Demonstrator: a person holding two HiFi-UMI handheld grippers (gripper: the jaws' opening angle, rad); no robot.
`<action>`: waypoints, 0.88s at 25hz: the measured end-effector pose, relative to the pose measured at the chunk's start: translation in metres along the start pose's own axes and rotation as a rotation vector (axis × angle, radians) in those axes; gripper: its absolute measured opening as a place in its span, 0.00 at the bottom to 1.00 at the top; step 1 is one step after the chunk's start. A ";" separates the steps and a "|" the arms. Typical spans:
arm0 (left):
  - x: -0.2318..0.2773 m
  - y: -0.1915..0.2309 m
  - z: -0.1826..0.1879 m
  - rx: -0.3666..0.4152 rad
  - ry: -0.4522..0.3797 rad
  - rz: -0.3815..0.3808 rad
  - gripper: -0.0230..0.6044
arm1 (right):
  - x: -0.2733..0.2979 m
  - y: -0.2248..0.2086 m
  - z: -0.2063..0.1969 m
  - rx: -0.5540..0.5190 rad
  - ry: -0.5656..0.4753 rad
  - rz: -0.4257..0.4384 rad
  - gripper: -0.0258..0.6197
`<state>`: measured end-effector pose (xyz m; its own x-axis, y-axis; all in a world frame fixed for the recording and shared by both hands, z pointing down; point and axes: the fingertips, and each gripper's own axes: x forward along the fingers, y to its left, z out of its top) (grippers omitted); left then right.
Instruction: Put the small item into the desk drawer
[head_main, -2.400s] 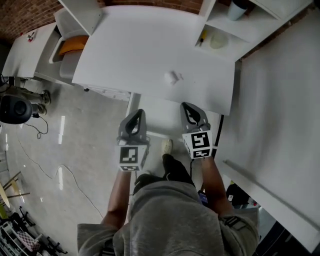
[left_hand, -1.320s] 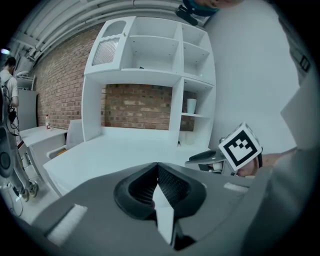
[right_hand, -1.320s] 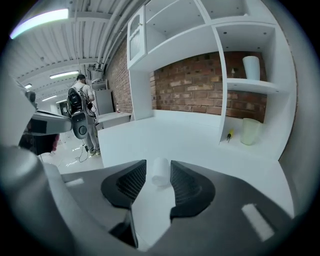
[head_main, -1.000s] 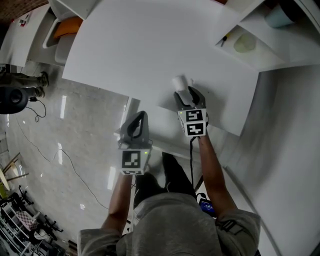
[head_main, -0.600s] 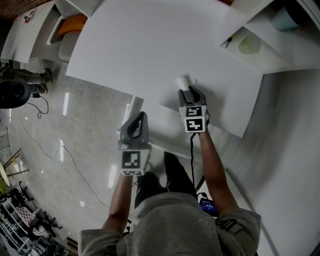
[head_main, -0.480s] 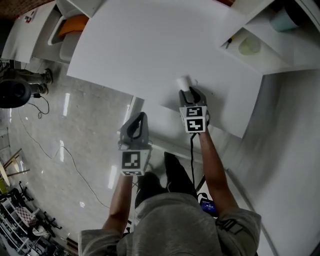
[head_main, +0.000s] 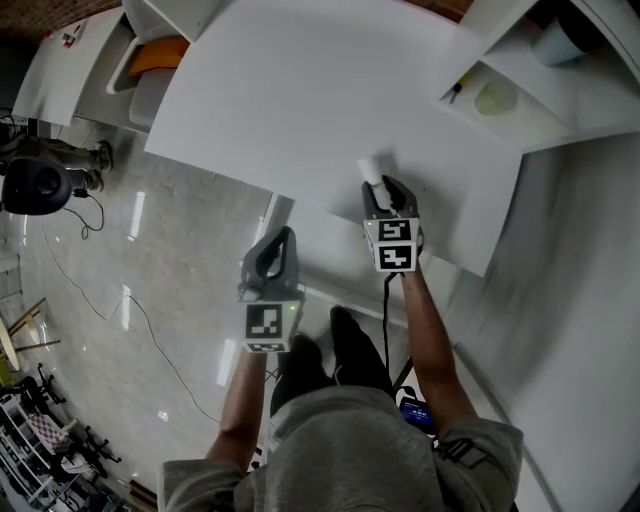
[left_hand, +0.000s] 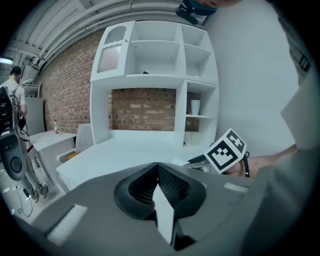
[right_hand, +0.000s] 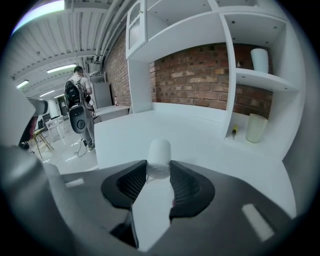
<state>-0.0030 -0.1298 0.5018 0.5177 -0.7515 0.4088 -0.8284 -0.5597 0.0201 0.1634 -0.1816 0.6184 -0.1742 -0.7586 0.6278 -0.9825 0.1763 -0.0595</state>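
The small item (head_main: 371, 167) is a short white cylinder standing on the white desk (head_main: 300, 90) near its front edge. My right gripper (head_main: 379, 186) reaches over that edge, and its jaws are closing on the item. In the right gripper view the item (right_hand: 159, 157) sits between the two pads and touches both, at the right gripper (right_hand: 159, 176). My left gripper (head_main: 284, 234) hangs lower left, off the desk, with its jaws together and nothing in them; the left gripper (left_hand: 157, 181) looks the same in its own view. A white panel (head_main: 325, 245) juts out under the desk's front edge.
A shelf unit at the back right holds a yellowish cup (head_main: 493, 95), a small screwdriver (head_main: 456, 90) and a pale cup (head_main: 555, 40). An orange thing (head_main: 160, 55) lies in a bin at the far left. A black device (head_main: 35, 185) stands on the floor. A person (right_hand: 77, 97) stands far left.
My right gripper moved forward from below the desk edge to the white item, and its jaws came in round it. The left gripper stayed low and shut.
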 end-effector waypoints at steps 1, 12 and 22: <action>-0.003 0.000 0.002 0.001 -0.003 0.001 0.06 | -0.005 0.002 0.005 -0.003 -0.013 -0.001 0.28; -0.037 -0.004 0.013 0.004 -0.044 0.018 0.06 | -0.077 0.034 0.045 -0.051 -0.156 0.018 0.28; -0.070 -0.003 0.002 -0.001 -0.052 0.030 0.06 | -0.125 0.088 0.046 -0.081 -0.219 0.101 0.28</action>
<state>-0.0363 -0.0756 0.4716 0.5030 -0.7854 0.3608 -0.8441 -0.5361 0.0098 0.0960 -0.1004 0.4994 -0.2900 -0.8510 0.4378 -0.9525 0.3010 -0.0458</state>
